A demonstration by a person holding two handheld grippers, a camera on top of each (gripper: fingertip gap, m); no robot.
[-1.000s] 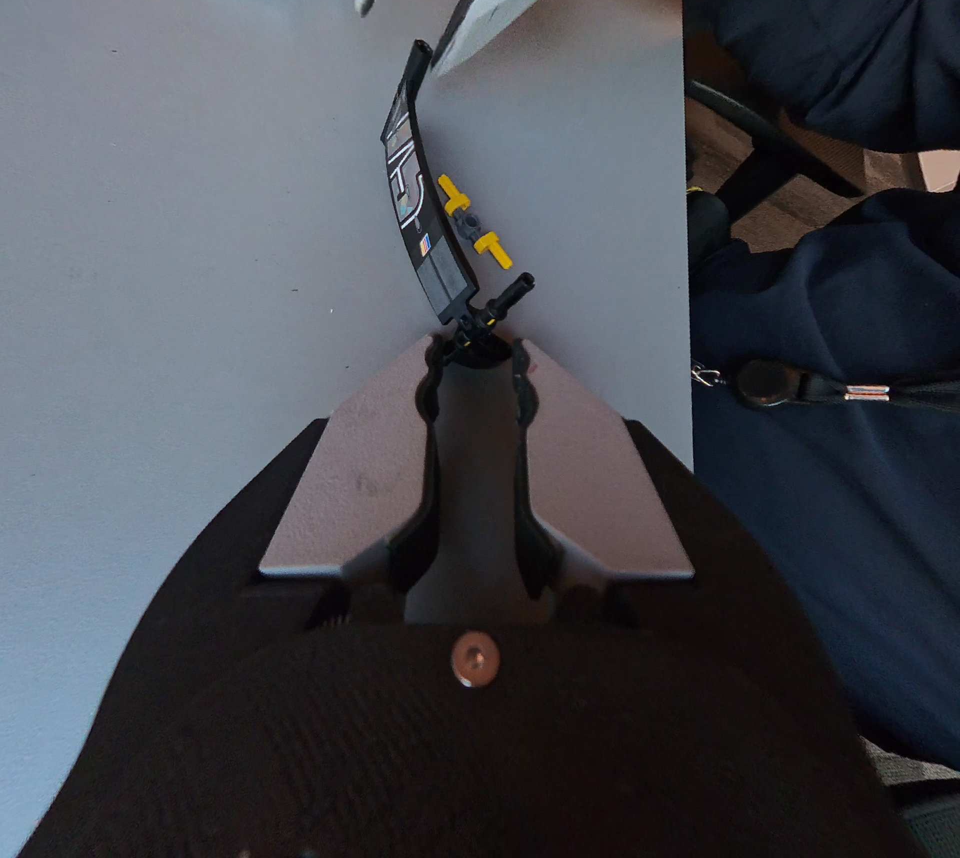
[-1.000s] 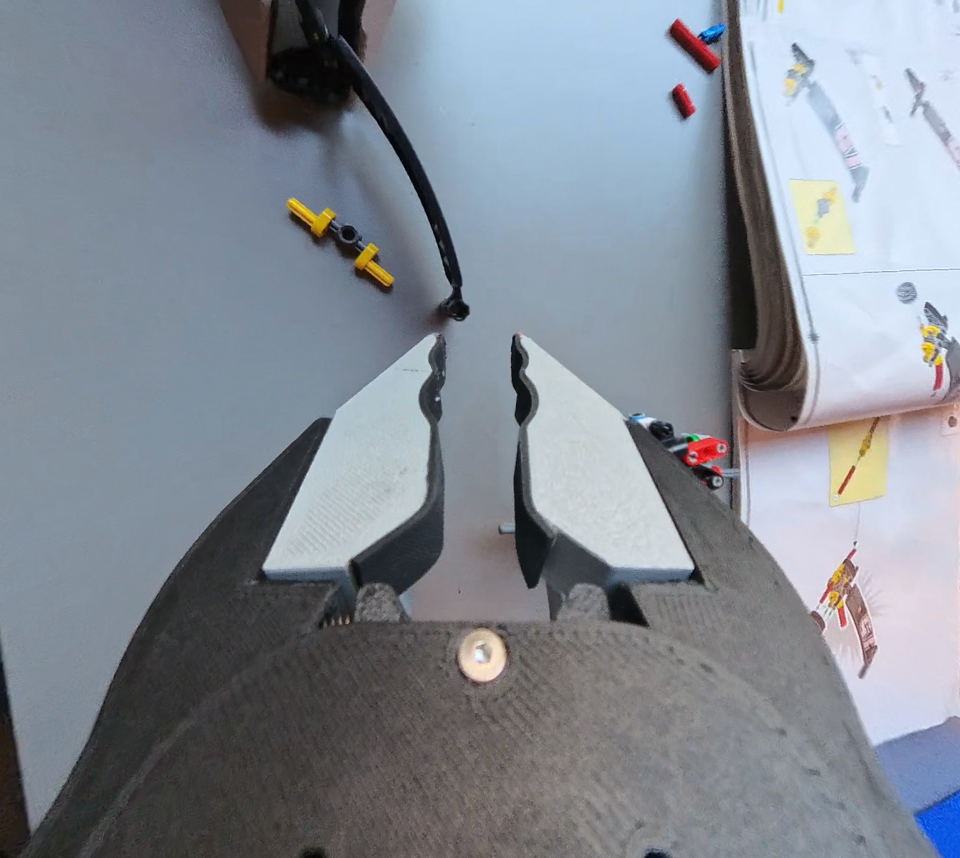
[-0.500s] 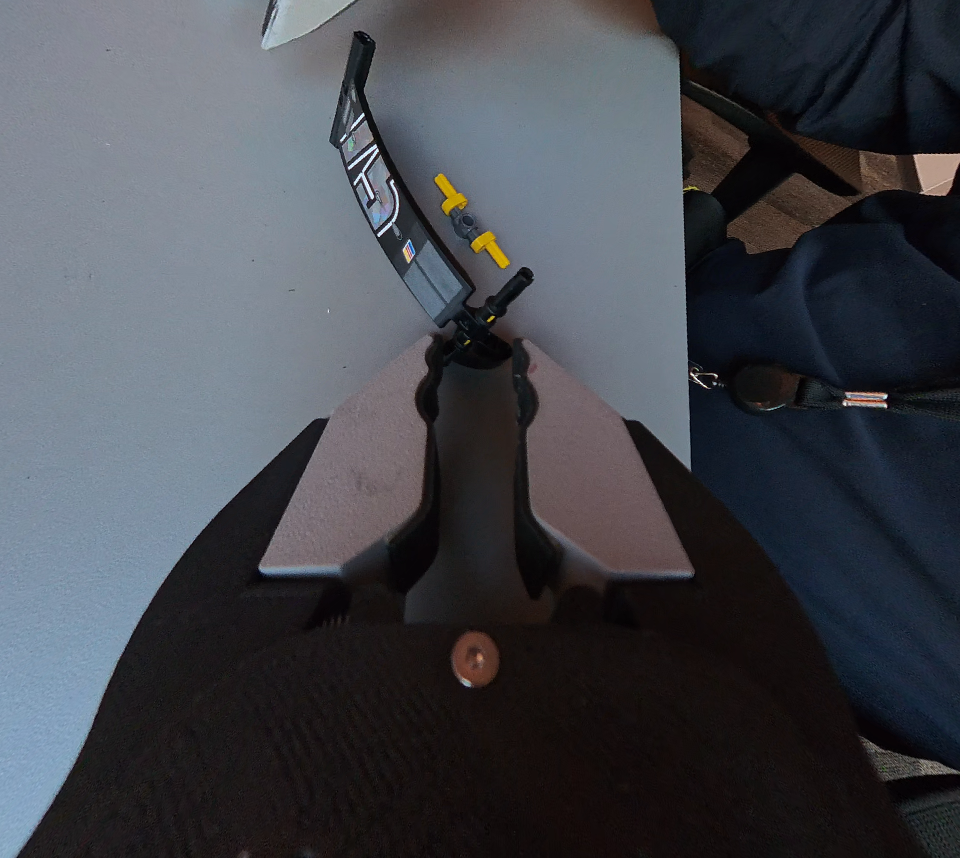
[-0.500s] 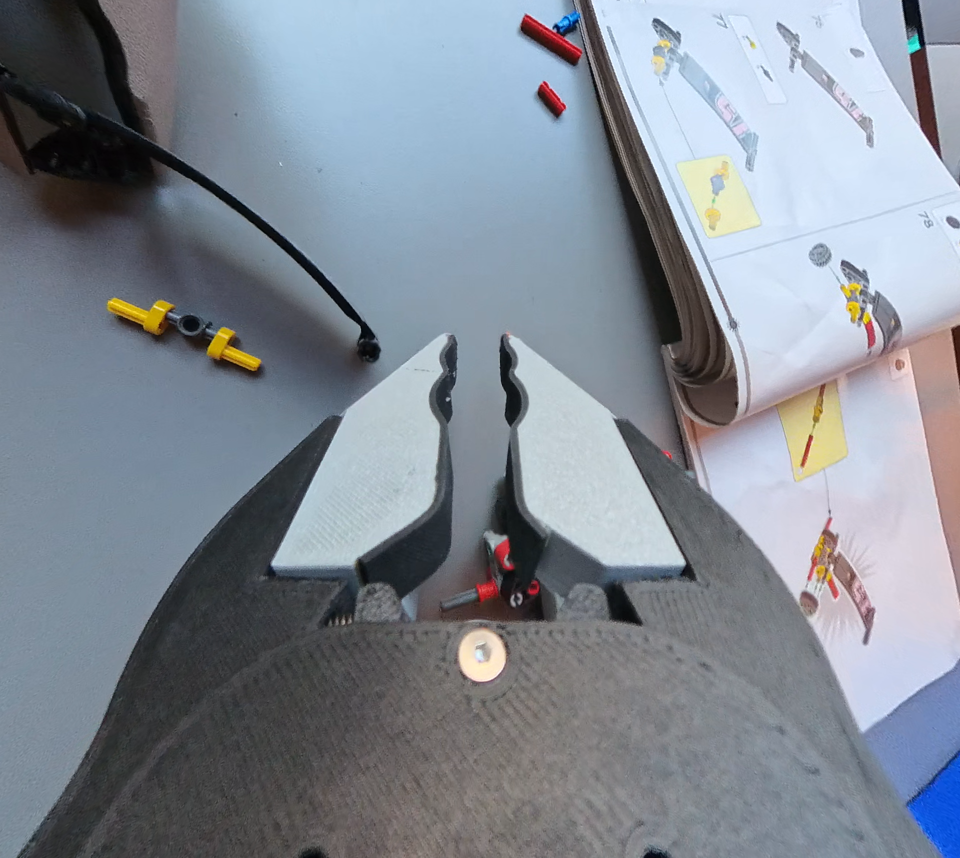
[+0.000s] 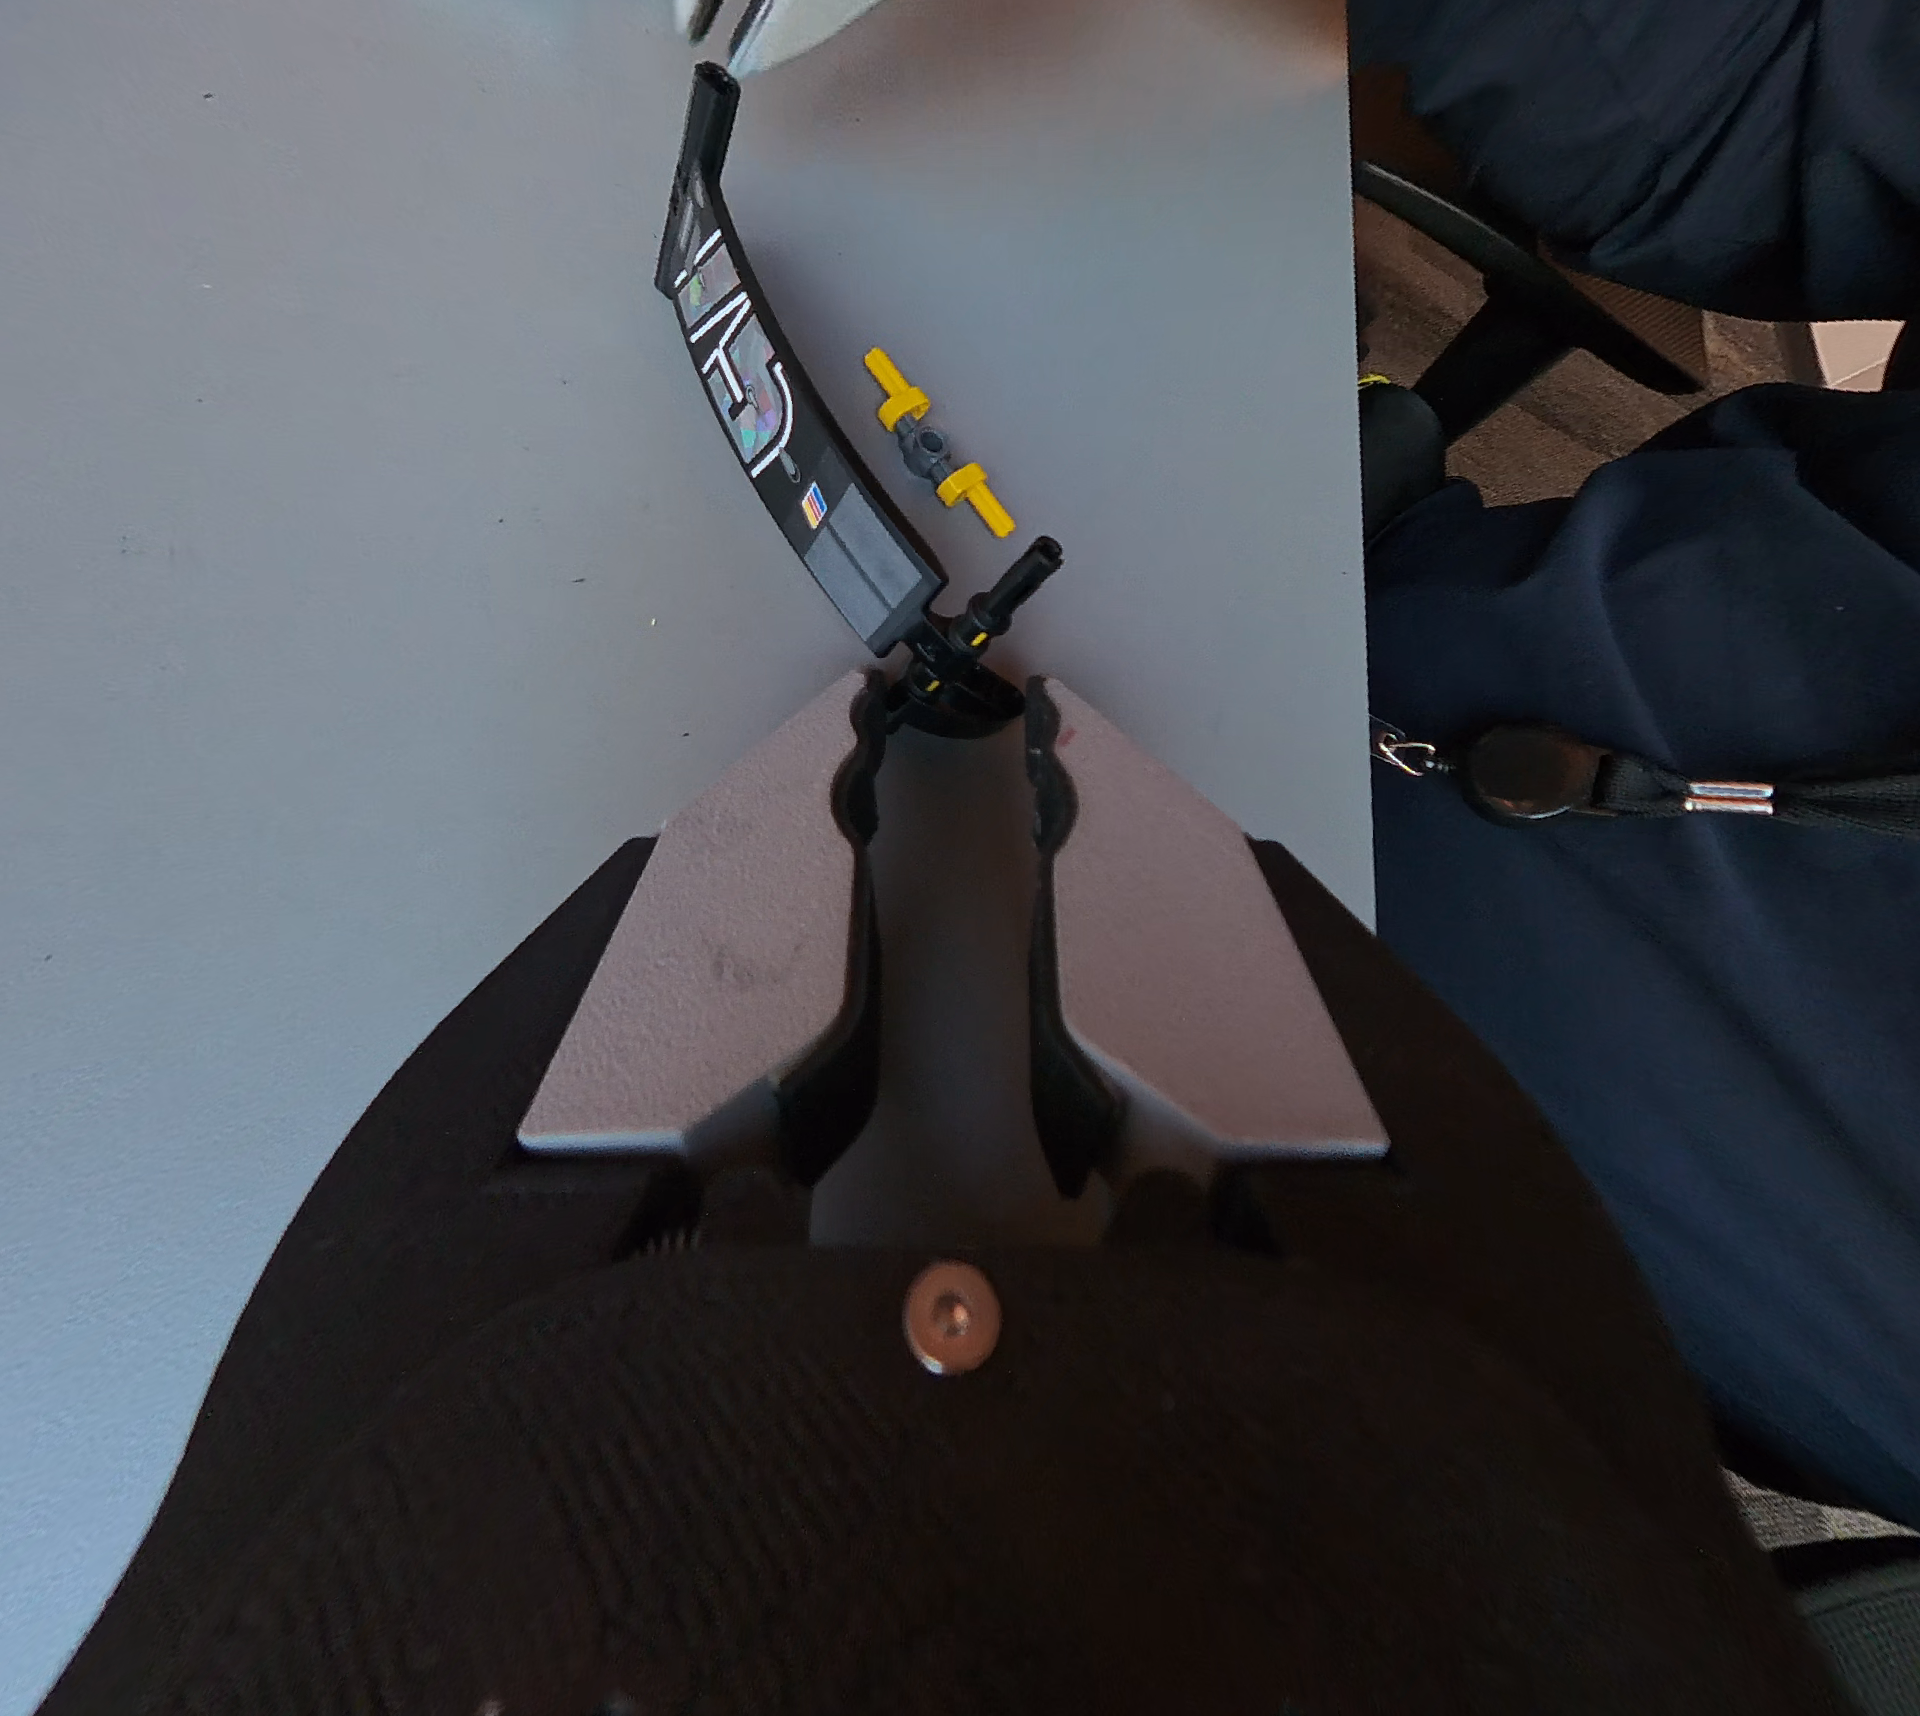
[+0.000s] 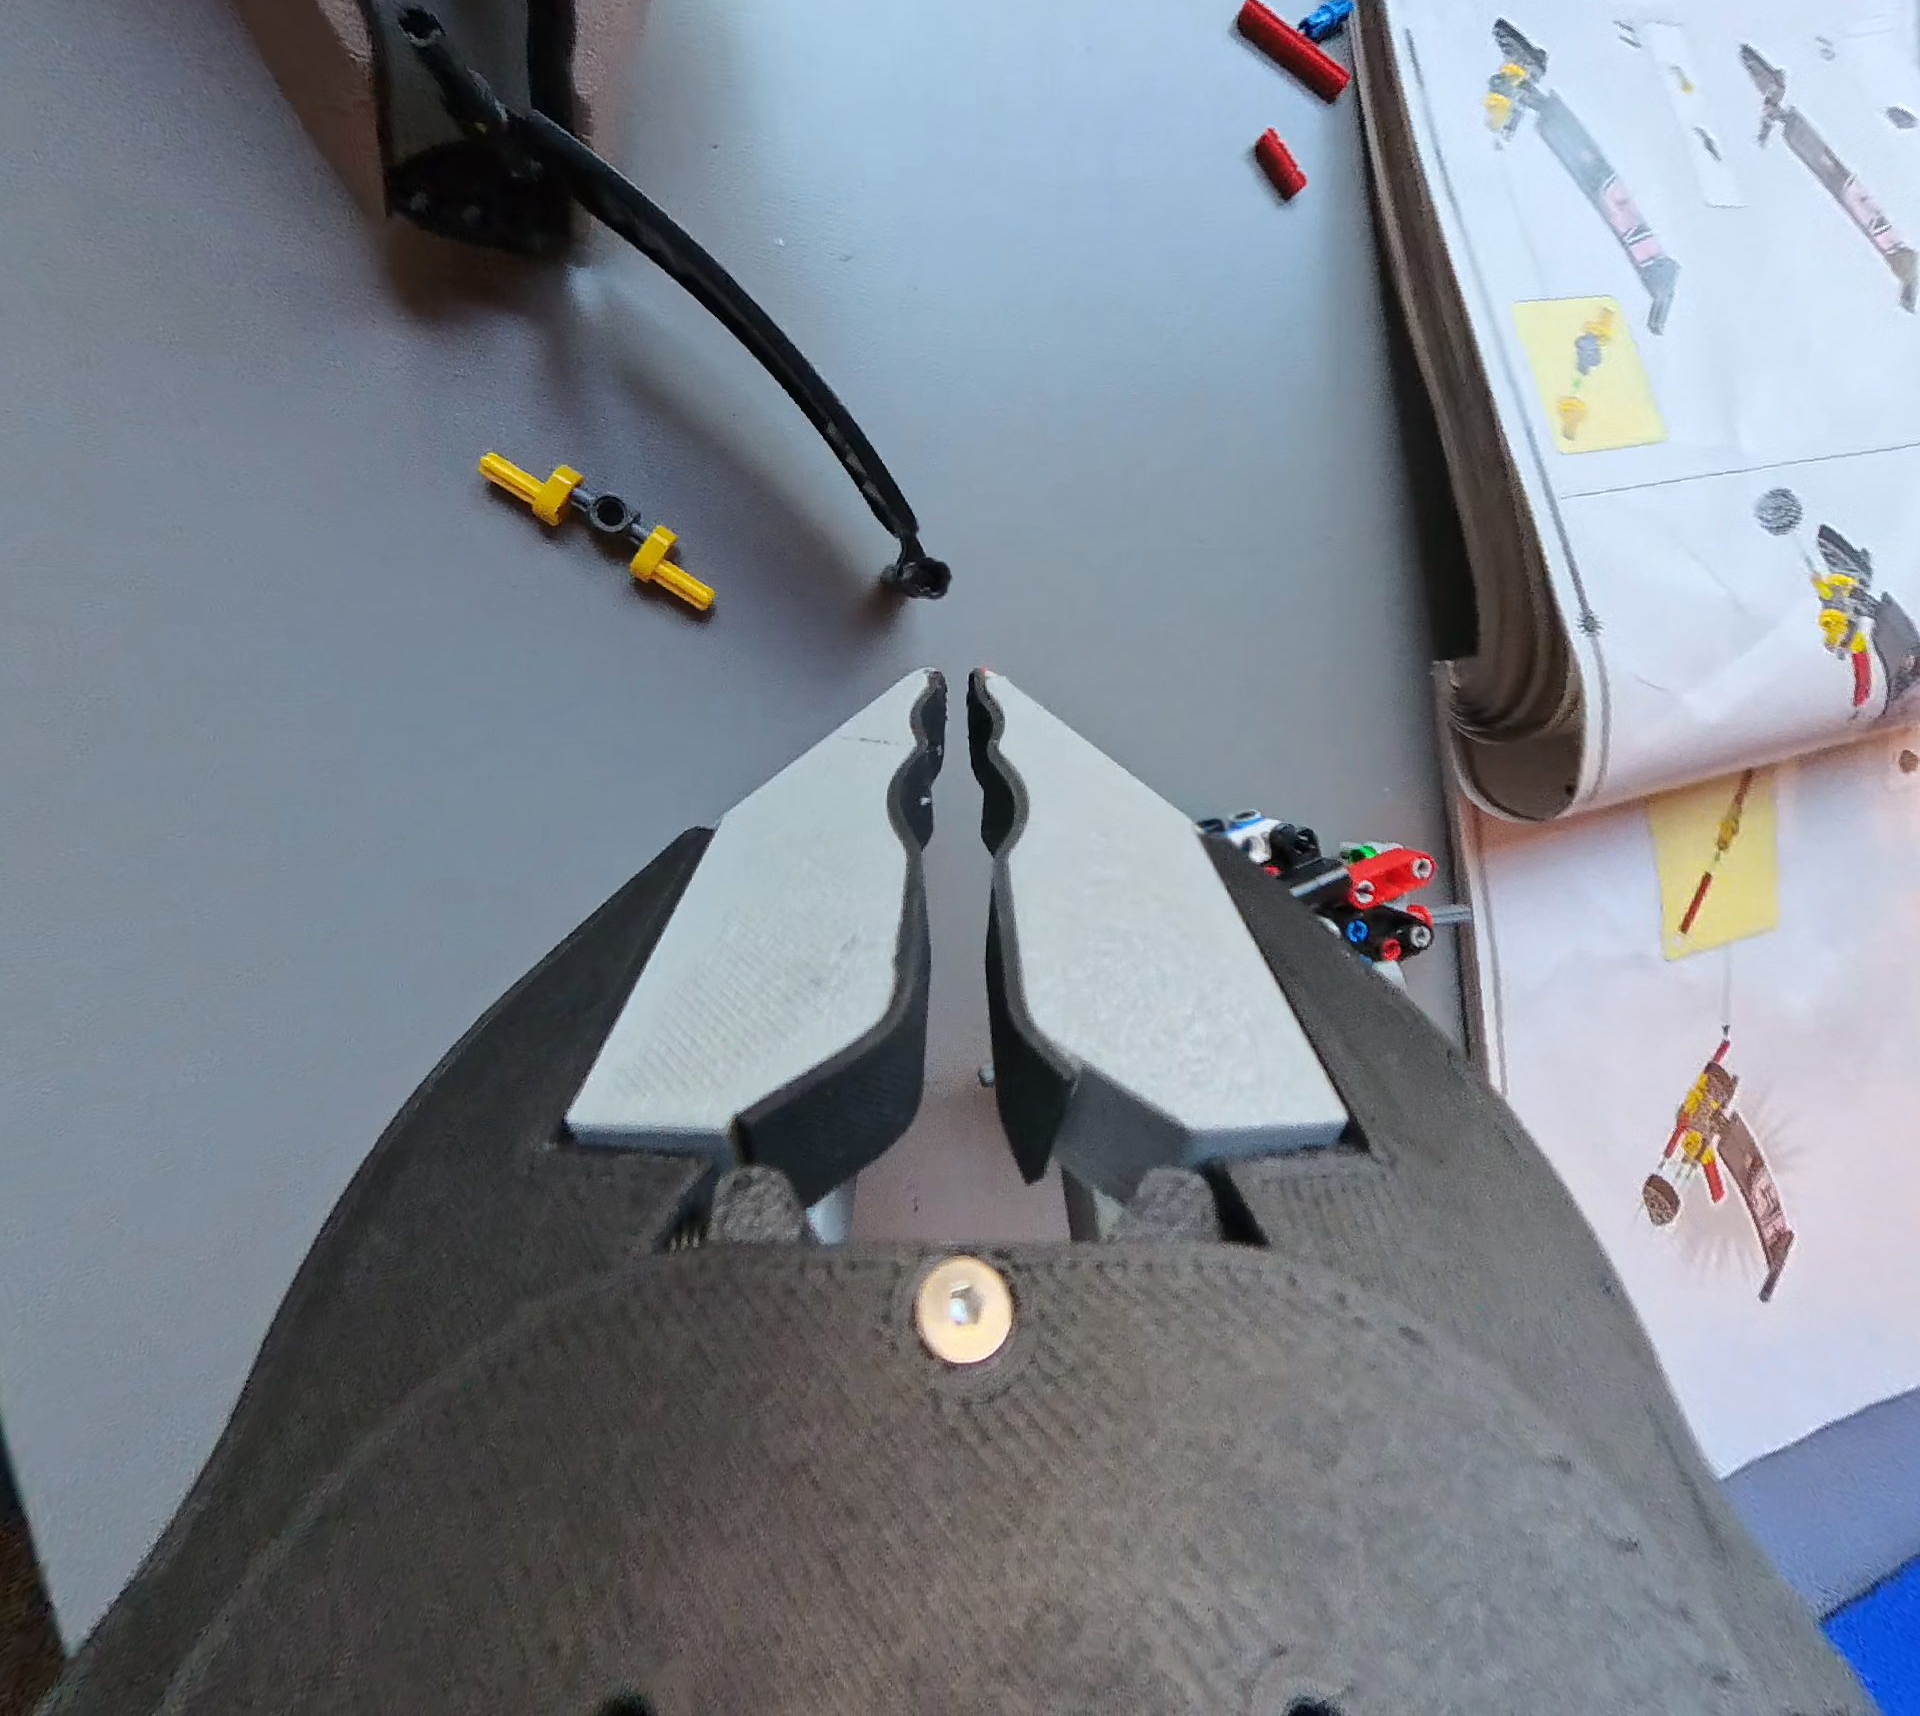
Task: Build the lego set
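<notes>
Left gripper [image 5: 948,695] is holding a black brick assembly at its round base, which is sitting between the two fingertips; from this base a curved black panel [image 5: 758,378] with white line markings is rising forward, and a short black pin [image 5: 1013,591] is sticking out to the right. In the right wrist view the same panel [image 6: 748,316] is showing only its thin edge, arching over the desk [image 6: 260,731] with its far end just ahead of the right gripper [image 6: 956,690]. This right gripper is nearly closed, with only a thin slit between the fingertips and nothing in it.

Just beside the panel a small yellow and grey axle piece [image 5: 940,445] is lying on the desk. Farther off, red pieces [image 6: 1288,51] and a small blue one [image 6: 1325,16] are lying near an open instruction booklet [image 6: 1662,316], and a small multicoloured brick build [image 6: 1340,877] is sitting beside the right gripper. Nothing is standing between the right fingertips and the end of the panel.

The desk is plain grey. At its right edge, dark blue clothing of a person [image 5: 1662,939] and a black badge reel [image 5: 1517,778] are showing.

Compared with one second ago, the right gripper has closed from a clearly wider opening, while the left one is keeping its hold.
</notes>
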